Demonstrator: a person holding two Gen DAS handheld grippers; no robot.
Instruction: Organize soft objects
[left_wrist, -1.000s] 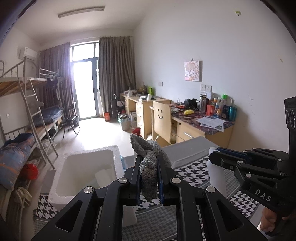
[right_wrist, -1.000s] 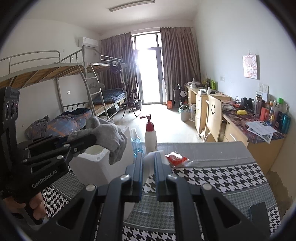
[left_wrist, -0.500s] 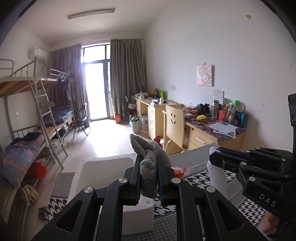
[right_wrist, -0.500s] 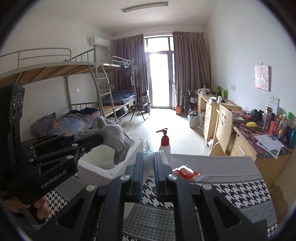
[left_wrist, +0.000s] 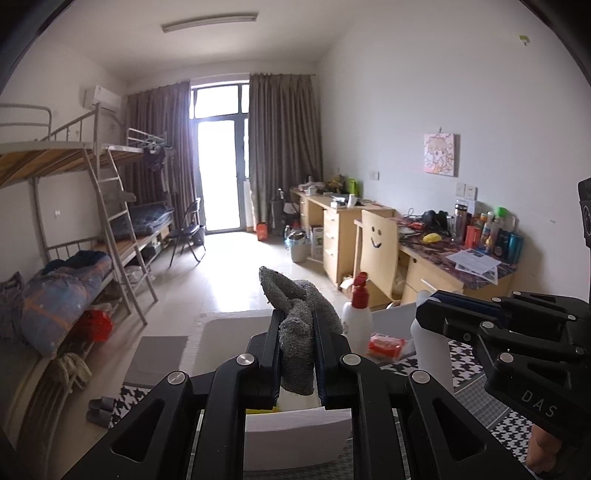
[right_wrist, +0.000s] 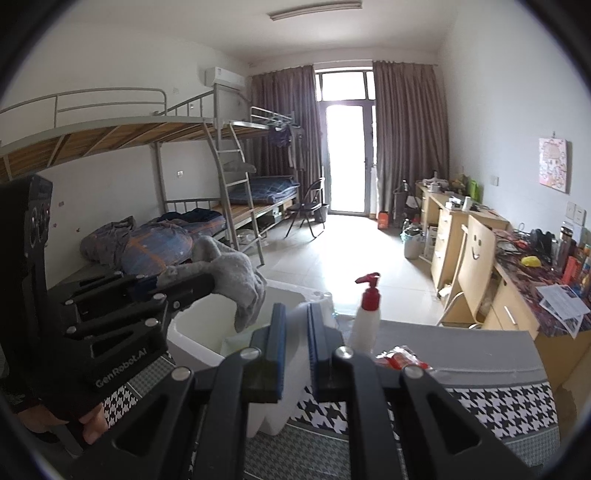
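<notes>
My left gripper (left_wrist: 295, 328) is shut on a grey cloth (left_wrist: 297, 332) and holds it over the white foam box (left_wrist: 295, 432). In the right wrist view the left gripper (right_wrist: 207, 280) shows with the grey cloth (right_wrist: 236, 277) hanging above the open foam box (right_wrist: 199, 332). My right gripper (right_wrist: 297, 325) is shut on a white translucent soft object (right_wrist: 273, 398) and holds it upright above the houndstooth tablecloth (right_wrist: 480, 406). In the left wrist view the right gripper (left_wrist: 424, 314) shows at the right with the white object (left_wrist: 432, 354) hanging from it.
A white pump bottle with a red top (right_wrist: 365, 317) and a red packet (right_wrist: 402, 360) sit on the table behind my right gripper. Bunk beds (right_wrist: 129, 166) line the left wall. Desks and a wooden chair (right_wrist: 472, 258) line the right wall.
Both grippers have risen and moved toward the foam box. The grey cloth now hangs over the box opening. Both grips stay shut.
</notes>
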